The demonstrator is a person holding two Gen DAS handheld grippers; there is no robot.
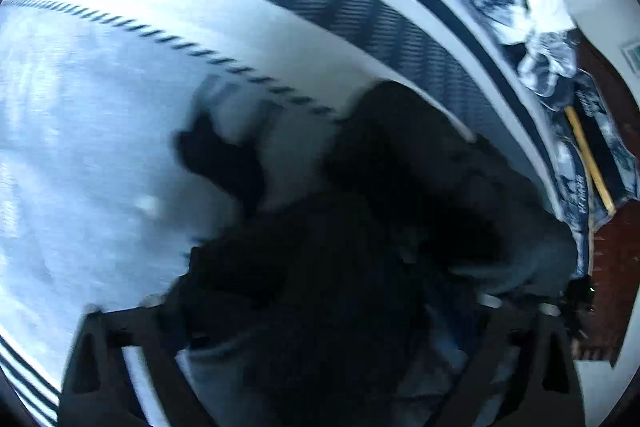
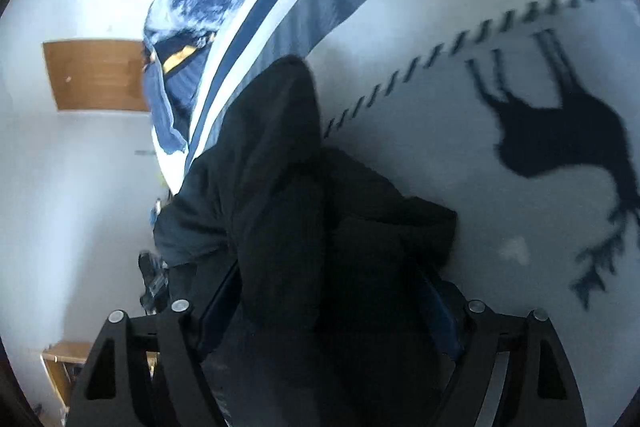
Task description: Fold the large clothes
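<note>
Dark garment (image 2: 304, 187) is clamped in both left gripper (image 1: 320, 327) and right gripper (image 2: 320, 339); no legible writing.

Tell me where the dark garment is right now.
The dark garment is bunched at bottom centre in both wrist views, between the fingers of each gripper, lying on the pale striped blanket.

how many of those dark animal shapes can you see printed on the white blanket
1 clear in the right wrist view: a dark animal silhouette on the white blanket, right of the black garment. The dark blurred patch in the left wrist view may be the same one. The garment may hide others.
</note>
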